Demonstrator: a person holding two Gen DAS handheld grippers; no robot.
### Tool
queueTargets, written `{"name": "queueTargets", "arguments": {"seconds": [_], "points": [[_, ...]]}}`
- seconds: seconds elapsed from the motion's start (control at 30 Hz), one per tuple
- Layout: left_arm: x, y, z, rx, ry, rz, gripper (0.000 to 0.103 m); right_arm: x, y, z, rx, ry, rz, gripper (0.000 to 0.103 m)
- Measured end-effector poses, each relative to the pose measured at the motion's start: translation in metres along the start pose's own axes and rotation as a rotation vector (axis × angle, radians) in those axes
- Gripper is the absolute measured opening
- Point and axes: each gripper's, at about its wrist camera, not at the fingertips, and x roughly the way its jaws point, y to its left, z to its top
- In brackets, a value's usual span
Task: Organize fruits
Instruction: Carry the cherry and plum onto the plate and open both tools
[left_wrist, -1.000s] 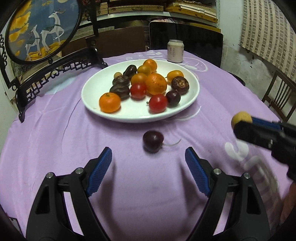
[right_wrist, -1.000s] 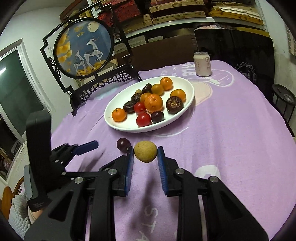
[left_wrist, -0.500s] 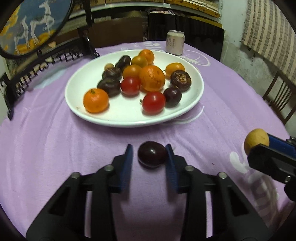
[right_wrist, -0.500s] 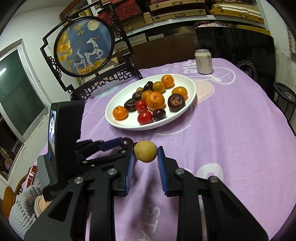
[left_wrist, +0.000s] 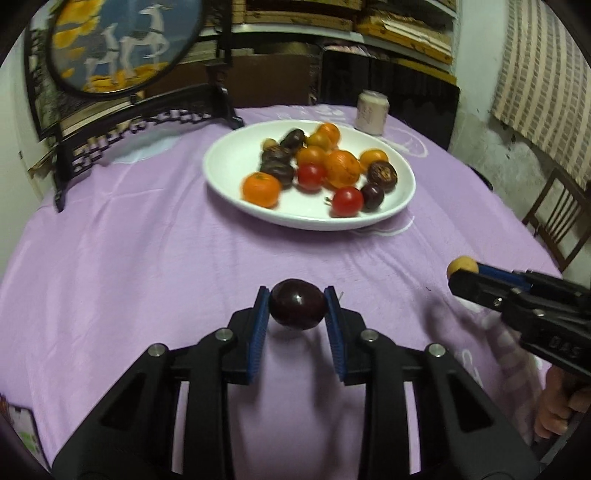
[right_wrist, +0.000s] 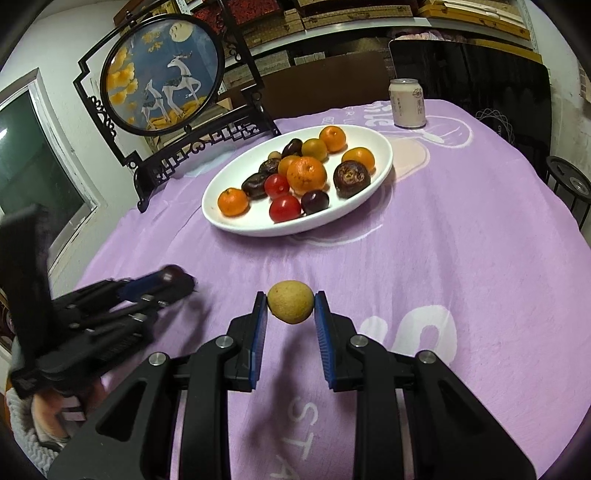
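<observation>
Dark plum (left_wrist: 296, 308) pinched between the left gripper (left_wrist: 296, 310) fingers, lifted clear of the purple cloth, its long axis running across from pad to pad. Over on the right, the right gripper (right_wrist: 290, 307) fingers are clamped on a small yellow-brown fruit (right_wrist: 290, 306), also off the counter (right_wrist: 480, 229). What matters now: the white plate (left_wrist: 229, 162) lies straight ahead of both pairs of fingers, a little right of the left pair and a little left of the right pair, neither clearly nearer. It already carries tangerines, cherry tomatoes and dark fruit, with bare rim on the near-left. Beyond it stands a pale drinks can (right_wrist: 407, 103), print too small to read. The cloth shows big white letters, "ST" near the right fingers.
</observation>
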Motion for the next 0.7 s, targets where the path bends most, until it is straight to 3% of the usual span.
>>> {"name": "queueTargets", "arguments": {"seconds": [0.13,0.3,0.5,0.7], "points": [[-0.018,0.003,0.009,0.017,-0.044,0.026,0.03,-0.014,0.007,-0.002,-0.012,-0.036,0.024,0.026],[-0.026,0.002,0.05,0.049,-0.106,0.055,0.03,-0.026,0.01,0.031,-0.026,-0.076,0.035,0.026],[-0.003,-0.006,0.095,0.05,-0.131,0.032,0.03,-0.02,0.005,0.08,-0.036,-0.112,-0.006,0.026],[0.045,0.006,0.118,0.008,-0.081,0.014,0.03,0.024,-0.005,0.107,-0.017,-0.074,-0.015,0.026]]}}
